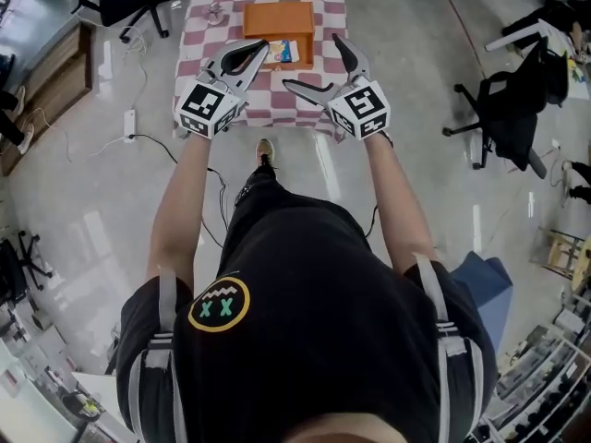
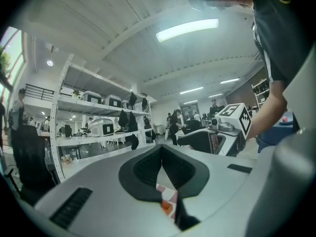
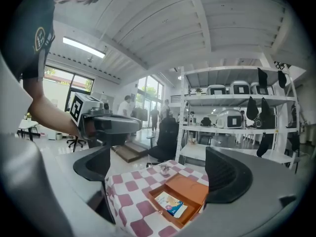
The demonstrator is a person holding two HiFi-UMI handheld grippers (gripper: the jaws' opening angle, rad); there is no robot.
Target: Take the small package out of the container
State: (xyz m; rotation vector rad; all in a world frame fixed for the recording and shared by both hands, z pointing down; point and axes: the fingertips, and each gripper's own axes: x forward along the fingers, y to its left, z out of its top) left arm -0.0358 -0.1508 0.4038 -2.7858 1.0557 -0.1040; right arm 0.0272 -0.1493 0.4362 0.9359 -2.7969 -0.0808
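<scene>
In the head view, a table (image 1: 199, 72) under a pink-and-white checked cloth stands at 12 o'clock from the person. The orange container (image 1: 279, 18) lies open on it, and the small package (image 1: 282, 53) rests in its near half, towards 6 o'clock. The left gripper (image 1: 262, 48) hangs over the container's 9 o'clock edge. The right gripper (image 1: 317, 65) hovers off the 4 o'clock corner. Nothing is grasped, so this looks like the approach step.

In the left gripper view, the two jaws are pressed together with nothing between them. A sliver of checked cloth and orange shows below them at 6 o'clock.

In the right gripper view, the jaws stand wide apart and empty. The container sits low between them at 6 o'clock. The package lies flat inside and is the only thing seen in it. A small object (image 3: 162, 169) sits on the cloth beyond the container at 12 o'clock, too small to identify.

The next move probably calls for lowering the spread right jaws astride the package. It lies flat and thin, so catching an edge may be fiddly, and the left gripper could steady the container.
</scene>
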